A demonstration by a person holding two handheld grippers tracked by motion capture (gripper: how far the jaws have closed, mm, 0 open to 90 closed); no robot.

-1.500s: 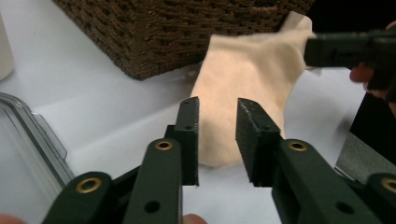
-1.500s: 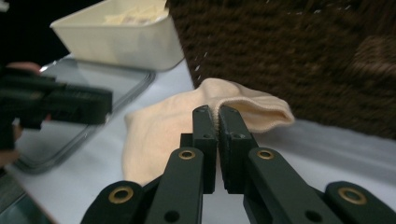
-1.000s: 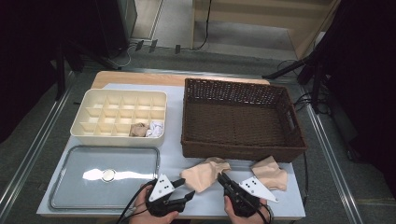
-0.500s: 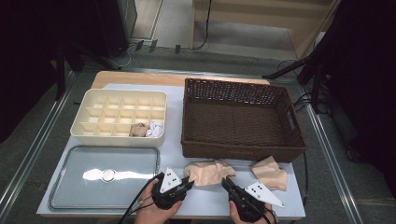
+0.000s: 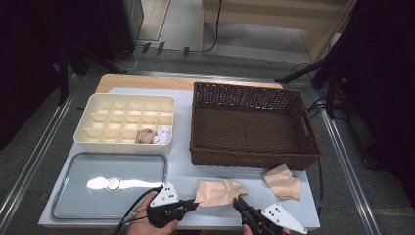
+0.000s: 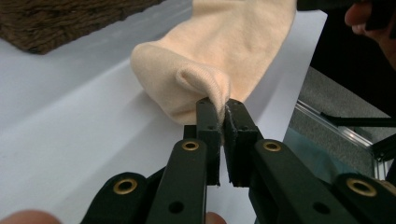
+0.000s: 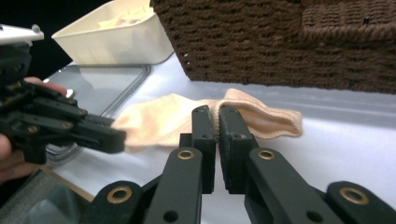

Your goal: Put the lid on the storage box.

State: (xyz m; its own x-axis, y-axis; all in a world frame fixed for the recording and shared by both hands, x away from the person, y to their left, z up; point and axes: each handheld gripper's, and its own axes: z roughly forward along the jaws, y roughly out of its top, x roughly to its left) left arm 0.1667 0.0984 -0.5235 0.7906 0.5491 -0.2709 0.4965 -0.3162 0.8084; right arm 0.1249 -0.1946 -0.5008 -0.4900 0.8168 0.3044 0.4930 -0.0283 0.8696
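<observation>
You had the sock lying flat on the white table, near its front edge, just in front of the wicker basket and to the right of the metal tray. Your left gripper was clamped on a pinch of fabric at the sock's left end; in the left gripper view the jaws stood nearly together with a fold of knit caught between their tips. Your right gripper was closed on the sock's near edge toward its right end, and in the right gripper view the jaws met on a ridge of cloth. Holding it at two spots like that looked meant to keep the sock spread and under control, so it could be smoothed, folded or lifted without bunching. The sock's long axis ran left to right, roughly along the table's front edge, one end pointing at the tray and the other at the second sock, which lay apart to the right by the basket's corner. The divided box already held two rolled pieces in its front row, which suggests this sock was being readied for the same treatment.
</observation>
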